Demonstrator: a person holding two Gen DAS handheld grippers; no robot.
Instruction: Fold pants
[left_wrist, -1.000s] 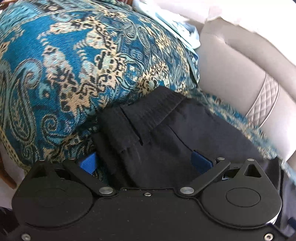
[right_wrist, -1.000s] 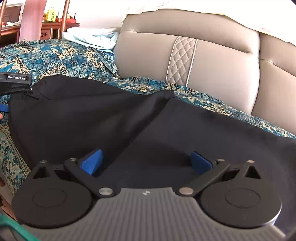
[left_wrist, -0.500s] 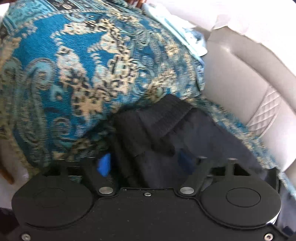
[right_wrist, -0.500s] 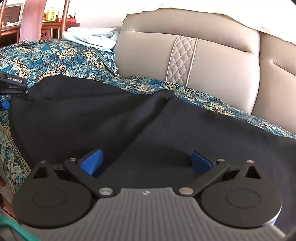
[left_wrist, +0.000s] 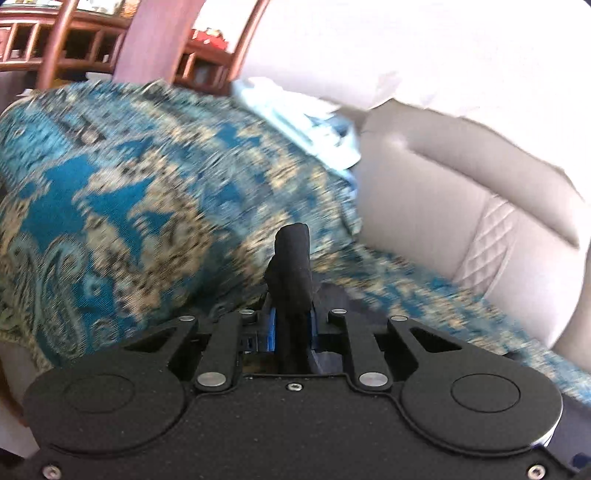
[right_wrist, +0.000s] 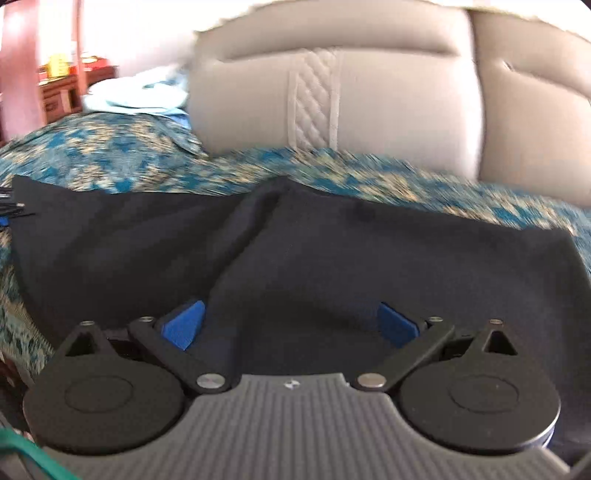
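Between the blue pads (left_wrist: 271, 330) of the left gripper (left_wrist: 291, 328), a bunched edge of the black cloth pants (left_wrist: 291, 266) stands up as a dark roll. The jaws are closing on it, and the pads already sit against the fabric on both sides. Most likely this is the waistband end, pinched so that it can be carried over for a fold. Ahead of the gripper and to its left swells the blue-and-gold paisley throw (left_wrist: 122, 206) that covers the seat. To its right rises the beige leather sofa back (left_wrist: 461, 206), with a crumpled pale-blue cloth (left_wrist: 306, 125) lying beyond the throw. The whole view is blurred.

In the right wrist view, the right gripper (right_wrist: 291, 325) has its blue pads spread wide apart, with nothing pressed between them. The pants (right_wrist: 332, 258) lie spread out directly under and ahead of it, a crease running away from the left pad toward the sofa's quilted panel (right_wrist: 314, 107). At the far left edge, a dark object meets the pants' corner — probably the other gripper, though too little shows to be sure. The open jaws hover over the cloth, seemingly positioned to take a second hold so that both ends lift together.
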